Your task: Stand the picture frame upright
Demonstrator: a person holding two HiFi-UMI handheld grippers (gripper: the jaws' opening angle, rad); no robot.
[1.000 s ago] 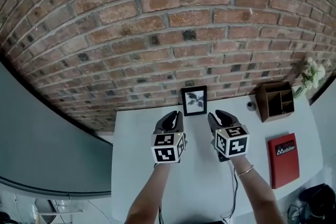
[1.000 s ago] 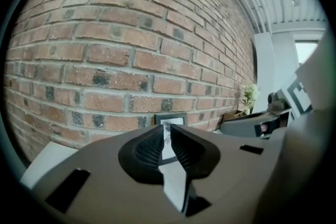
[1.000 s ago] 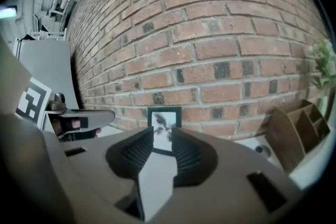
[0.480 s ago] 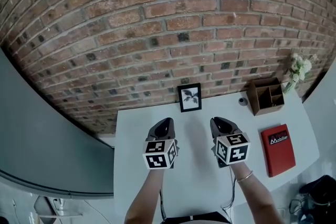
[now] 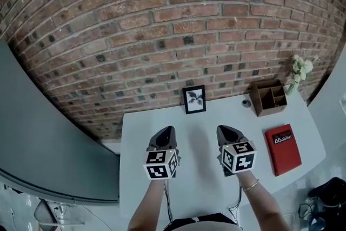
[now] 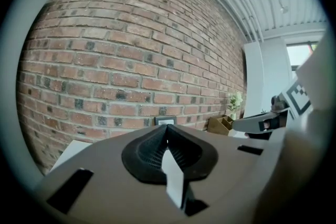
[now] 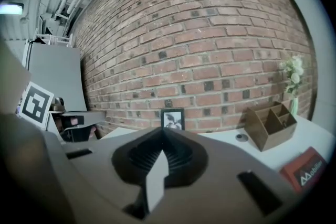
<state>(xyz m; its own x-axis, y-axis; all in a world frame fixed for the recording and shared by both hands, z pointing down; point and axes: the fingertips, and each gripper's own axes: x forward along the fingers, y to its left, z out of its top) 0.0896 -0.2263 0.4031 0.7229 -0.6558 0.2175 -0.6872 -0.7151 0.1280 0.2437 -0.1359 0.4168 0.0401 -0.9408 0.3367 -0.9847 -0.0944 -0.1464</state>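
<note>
Head view: the small black-framed leaf picture [image 5: 194, 99] already stands upright at the back edge of the white bench [image 5: 197, 170], close against the red brick wall [image 5: 178, 24]. I'd judge the job now is just backing off cleanly. The left gripper [image 5: 165, 129] and right gripper [image 5: 225, 128] hang well short of it, with bare bench between.

Left gripper view: its fingers [image 6: 147, 152] have just been closing and meet on nothing.

Right gripper view: its fingers [image 7: 184, 157] have likewise just closed, empty. The brown wooden organiser [image 7: 268, 123] and red book [image 7: 310, 173] sit to the right, so pull straight back, not sideways
</note>
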